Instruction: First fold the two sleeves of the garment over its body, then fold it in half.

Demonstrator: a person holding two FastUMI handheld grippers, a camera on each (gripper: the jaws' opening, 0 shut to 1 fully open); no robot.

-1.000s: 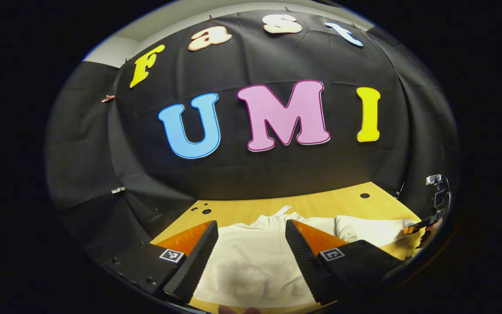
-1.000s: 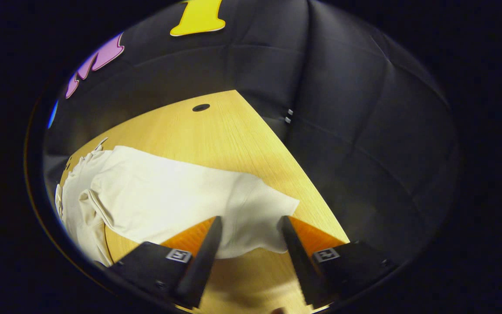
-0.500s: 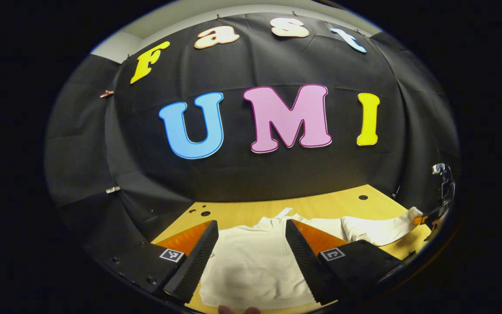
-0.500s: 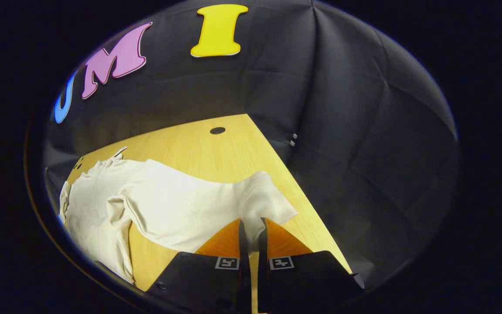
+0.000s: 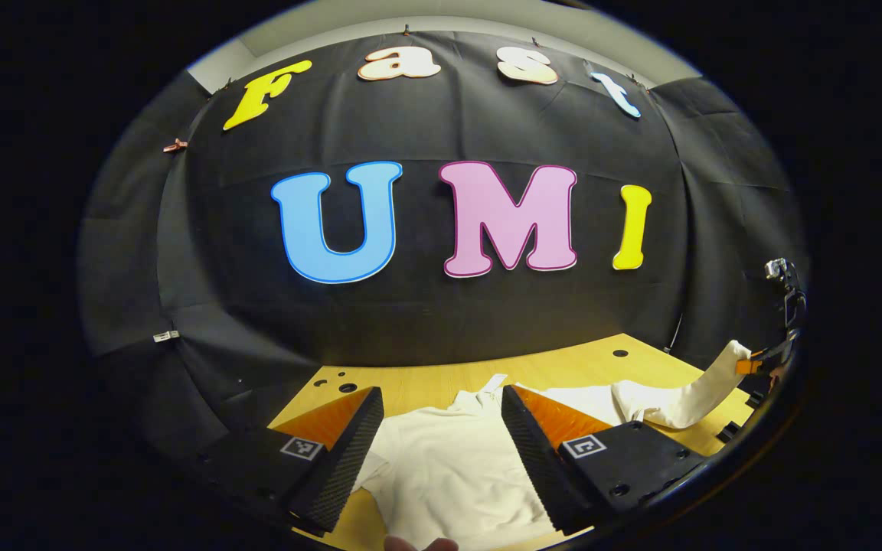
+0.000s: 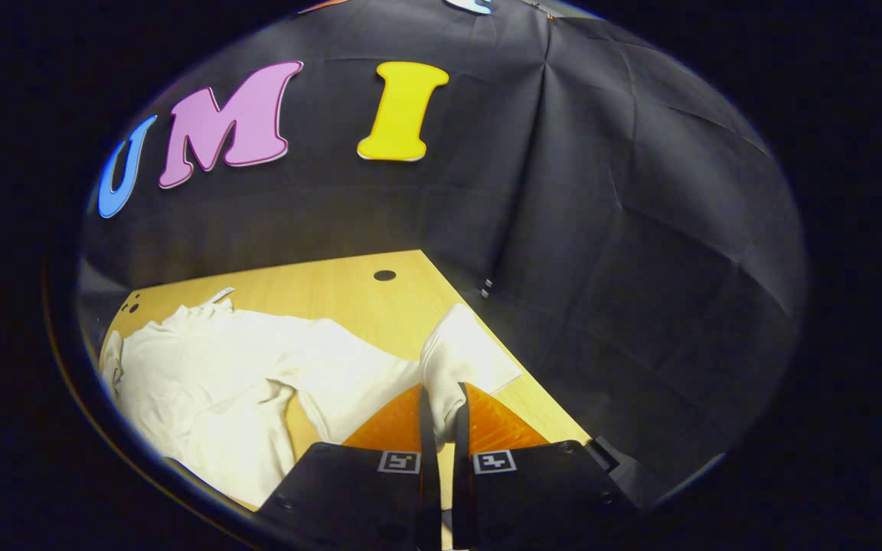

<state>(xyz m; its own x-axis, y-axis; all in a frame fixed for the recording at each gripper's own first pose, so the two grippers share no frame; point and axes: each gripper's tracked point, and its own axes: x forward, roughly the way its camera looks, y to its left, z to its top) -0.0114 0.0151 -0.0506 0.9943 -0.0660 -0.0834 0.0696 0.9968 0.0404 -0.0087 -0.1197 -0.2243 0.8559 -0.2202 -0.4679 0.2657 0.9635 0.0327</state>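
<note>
A cream long-sleeved garment (image 5: 449,467) lies flat on the wooden table (image 5: 563,363), collar toward the wall. My left gripper (image 5: 441,398) hovers open over its body, nothing between the fingers. The garment's right sleeve (image 6: 464,356) stretches to the table's right edge, and my right gripper (image 6: 441,392) is shut on its cuff end, holding it raised off the wood. In the left gripper view that sleeve (image 5: 678,402) rises toward the right gripper (image 5: 762,358) at the far right. The garment's body (image 6: 196,383) spreads at the lower left of the right gripper view.
The table (image 6: 349,287) has a dark round hole (image 6: 384,275) near its back right corner and small holes (image 5: 341,385) at the back left. Black cloth walls close in behind and to the right. A fingertip (image 5: 418,544) shows at the bottom edge.
My right gripper went from open around the sleeve's end to shut on it, then lifted it off the table. The left gripper stayed open and rose slightly.
</note>
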